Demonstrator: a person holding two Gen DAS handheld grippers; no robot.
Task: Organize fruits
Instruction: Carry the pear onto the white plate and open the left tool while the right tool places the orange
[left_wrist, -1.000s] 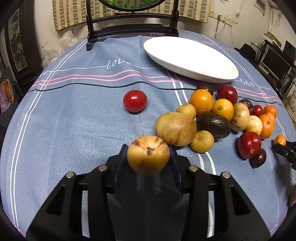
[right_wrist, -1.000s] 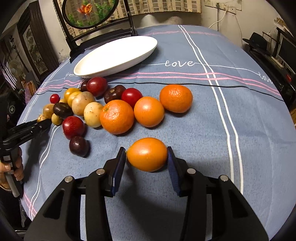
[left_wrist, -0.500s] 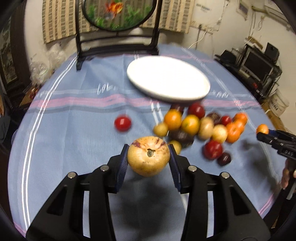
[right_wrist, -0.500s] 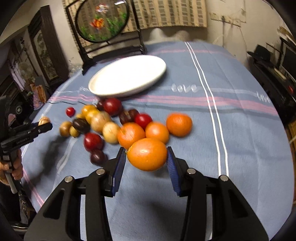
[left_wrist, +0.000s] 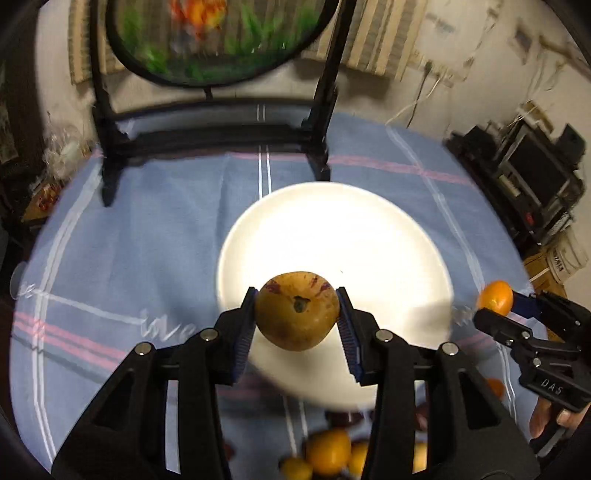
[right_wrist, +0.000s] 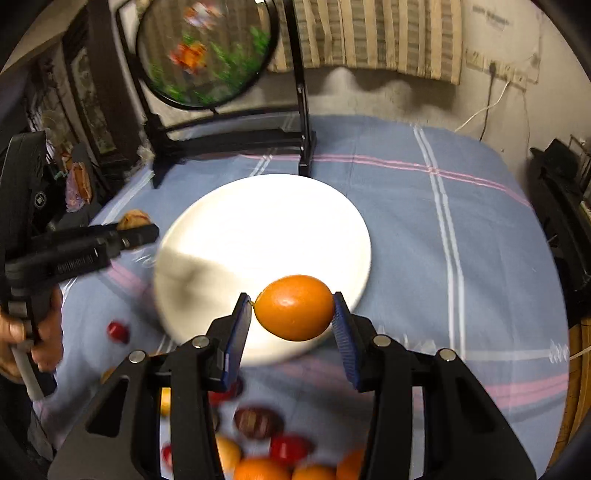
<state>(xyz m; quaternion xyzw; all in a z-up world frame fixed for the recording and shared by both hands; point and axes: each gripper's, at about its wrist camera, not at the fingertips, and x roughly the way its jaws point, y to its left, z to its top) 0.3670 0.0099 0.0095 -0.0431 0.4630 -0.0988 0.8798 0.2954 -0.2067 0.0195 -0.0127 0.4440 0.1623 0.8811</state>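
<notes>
My left gripper (left_wrist: 297, 314) is shut on a yellow-brown fruit with red blotches (left_wrist: 295, 312), held in the air over the near edge of the white plate (left_wrist: 332, 236). My right gripper (right_wrist: 293, 308) is shut on an orange (right_wrist: 293, 306), held above the near right part of the same plate (right_wrist: 266, 229). Each gripper shows in the other view: the right one with its orange at the plate's right side (left_wrist: 495, 297), the left one with its fruit at the plate's left side (right_wrist: 135, 223). The plate has nothing on it.
The fruit pile lies on the blue cloth below the plate: oranges (right_wrist: 258, 469), red fruits (right_wrist: 288, 448), a dark one (right_wrist: 258, 422), and yellow ones (left_wrist: 328, 450). A lone red fruit (right_wrist: 118, 330) lies left. A black stand with a round picture (left_wrist: 218, 122) stands behind the plate.
Both grippers have lifted their fruits off the cloth and carried them forward over the pile to the plate. The pile now lies near the bottom of both views.
</notes>
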